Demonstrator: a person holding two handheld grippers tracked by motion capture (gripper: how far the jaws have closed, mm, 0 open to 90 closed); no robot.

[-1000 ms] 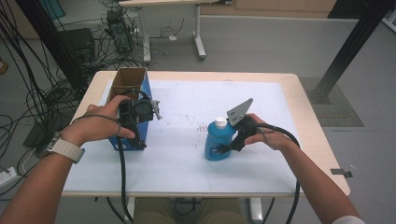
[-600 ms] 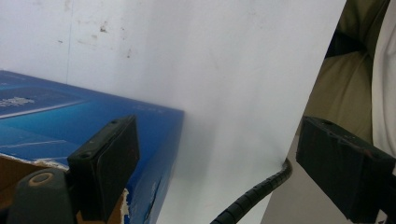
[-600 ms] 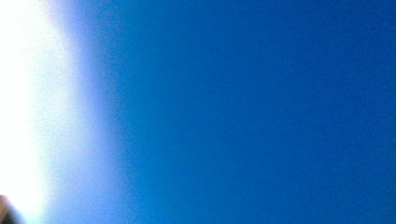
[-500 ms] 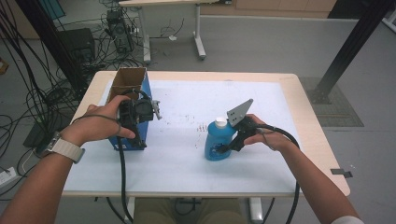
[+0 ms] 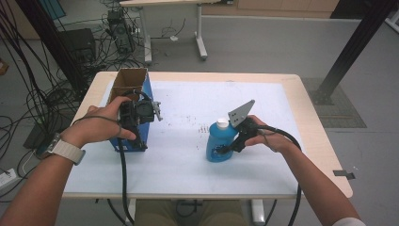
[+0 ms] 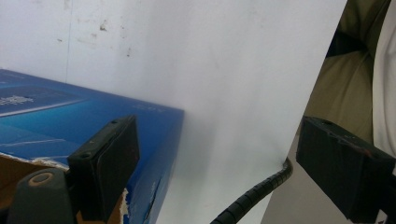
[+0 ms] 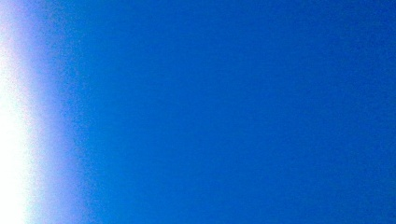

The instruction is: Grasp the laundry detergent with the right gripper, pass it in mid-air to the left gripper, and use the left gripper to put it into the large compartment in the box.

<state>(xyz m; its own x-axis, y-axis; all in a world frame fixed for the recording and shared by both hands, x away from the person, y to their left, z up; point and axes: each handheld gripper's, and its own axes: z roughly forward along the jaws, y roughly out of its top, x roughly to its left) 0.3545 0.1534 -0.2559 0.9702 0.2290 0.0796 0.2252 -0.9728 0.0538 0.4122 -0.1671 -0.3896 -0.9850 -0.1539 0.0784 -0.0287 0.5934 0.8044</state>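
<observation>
**Two grippers, one bottle, one box**

Nearest the person, the two forearms come in over the white-covered wooden table [image 5: 188,174]. The right gripper [image 5: 225,149], a black two-jaw tool with a grey three-cornered plate on top, sits hard against the blue plastic bottle with a white cap [image 5: 217,143]. The bottle stands upright, its long axis vertical, a little right of the table's middle, and the gripper meets its body from the person's right side. The right gripper view is a blur of blue [image 7: 233,112], so the bottle lies directly ahead of that camera at very short range. The jaws appear to be at the bottle's body, but whether they clamp it or merely bracket it I cannot tell.

Farther left, the left gripper [image 6: 219,158] has its jaws set wide apart with nothing between them. In the left gripper view, one jaw lies against the top edge of the open blue cardboard box [image 6: 70,126] and the other hangs out over the table's near edge; the high view shows the left hand [image 5: 101,125] holding this gripper [image 5: 141,113] at the box's [image 5: 128,84] right wall. The box stands upright at the table's left, its brown inside showing and its mouth open upward.

The bottle lies well apart from the box, to its right, and the right hand [image 5: 266,136] is clearly the nearer to it. If the bottle is meant for the box, it would need to travel leftward and go in from above.

Count: one bottle, one box, two grippers.
</observation>
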